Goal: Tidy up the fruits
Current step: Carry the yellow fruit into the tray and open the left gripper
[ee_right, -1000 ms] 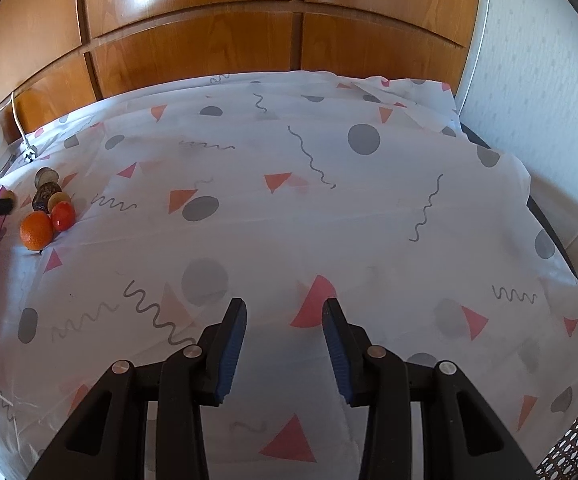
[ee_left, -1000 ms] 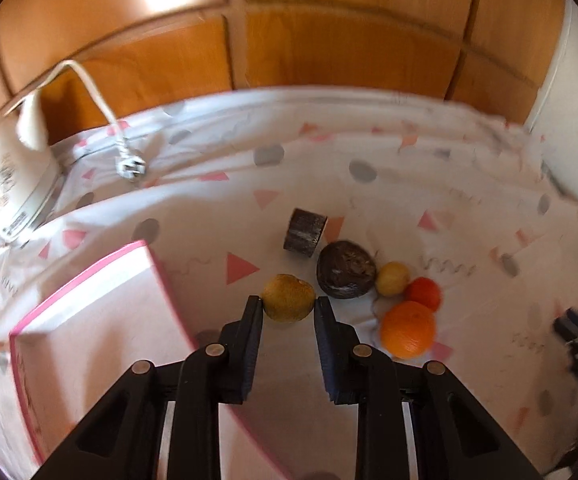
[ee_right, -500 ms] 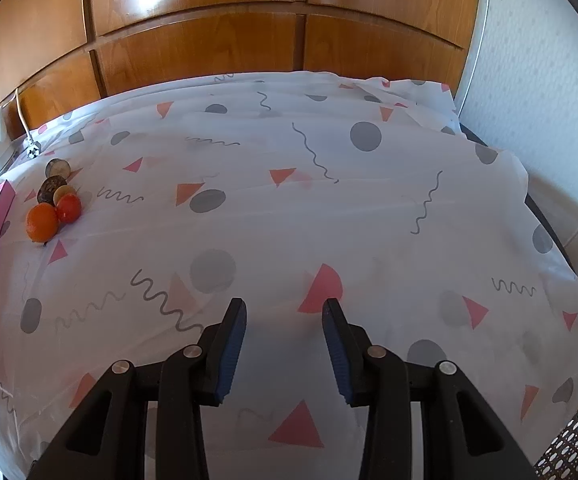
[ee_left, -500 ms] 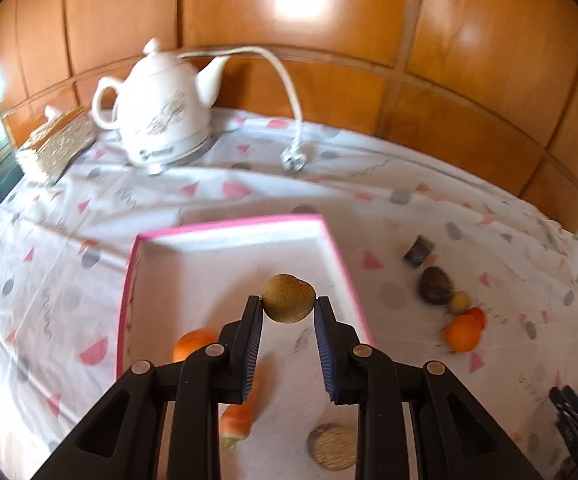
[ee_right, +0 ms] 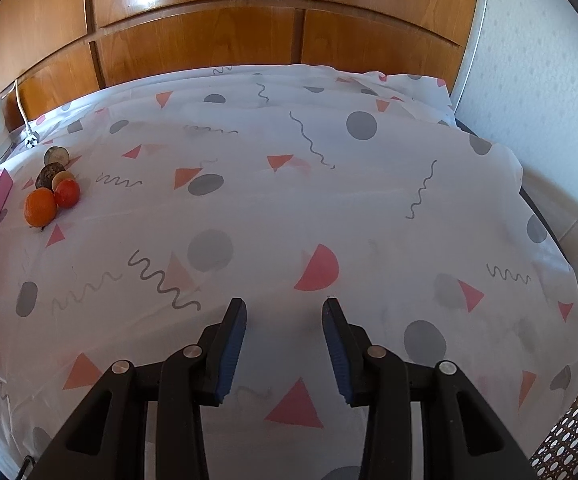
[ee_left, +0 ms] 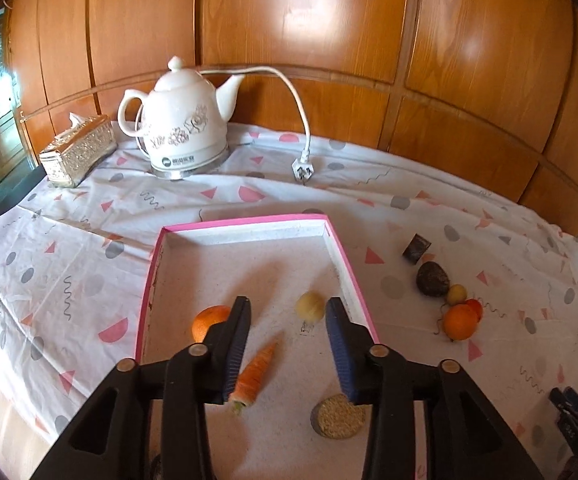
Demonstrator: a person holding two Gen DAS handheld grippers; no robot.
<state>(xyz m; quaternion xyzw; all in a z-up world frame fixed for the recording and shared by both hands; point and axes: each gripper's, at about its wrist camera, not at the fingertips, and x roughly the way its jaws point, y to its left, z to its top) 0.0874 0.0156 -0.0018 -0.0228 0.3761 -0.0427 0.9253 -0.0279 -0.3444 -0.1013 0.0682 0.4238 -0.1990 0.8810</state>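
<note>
Pink-rimmed tray (ee_left: 345,258) is holding a pale yellow fruit (ee_left: 309,307), an orange (ee_left: 209,319), a carrot (ee_left: 255,372) and a round slice (ee_left: 339,421). The left gripper (ee_left: 287,316) is hovering above it, jaws spread and empty. Beside the tray, more fruits (ee_left: 459,316) are sitting on the patterned cloth (ee_right: 289,208). The right gripper (ee_right: 284,318) is hanging over bare cloth, jaws spread.

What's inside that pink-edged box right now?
Inside the pink-edged box: an orange, half hidden behind the open left gripper, a pale yellow fruit, a carrot and a round grainy disc. The gripper's arms cover the near end.
</note>
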